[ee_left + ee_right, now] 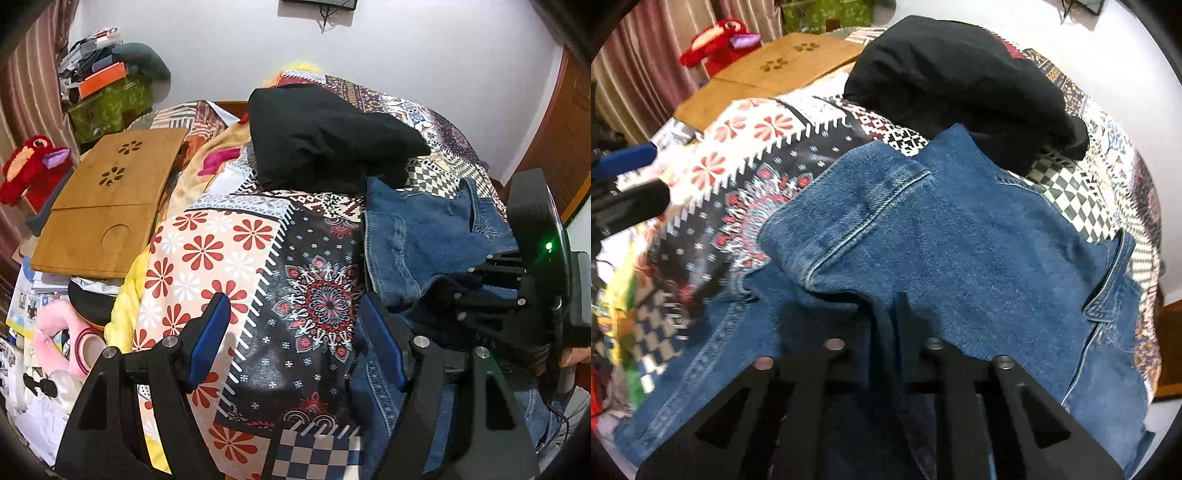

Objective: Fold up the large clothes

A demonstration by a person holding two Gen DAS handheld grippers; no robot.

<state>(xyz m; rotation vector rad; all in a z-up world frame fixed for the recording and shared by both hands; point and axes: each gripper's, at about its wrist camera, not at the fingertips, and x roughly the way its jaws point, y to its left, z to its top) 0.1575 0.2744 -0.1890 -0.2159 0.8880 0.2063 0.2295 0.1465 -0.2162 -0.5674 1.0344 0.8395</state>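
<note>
The right gripper [882, 314] is pinching a raised fold of the denim jacket [960, 240], whose body is spreading forward and to its right across the patterned bedspread [207, 258]. The left gripper [291, 332] is hovering released over bare bedspread, the denim just to its right. The jacket's long axis seems to be running away from both grippers, toward the black garment [325, 140]; the right is nearer.

Even, bright indoor light, soft shadows, strong fisheye edge warping, left-side motion blur.
</note>
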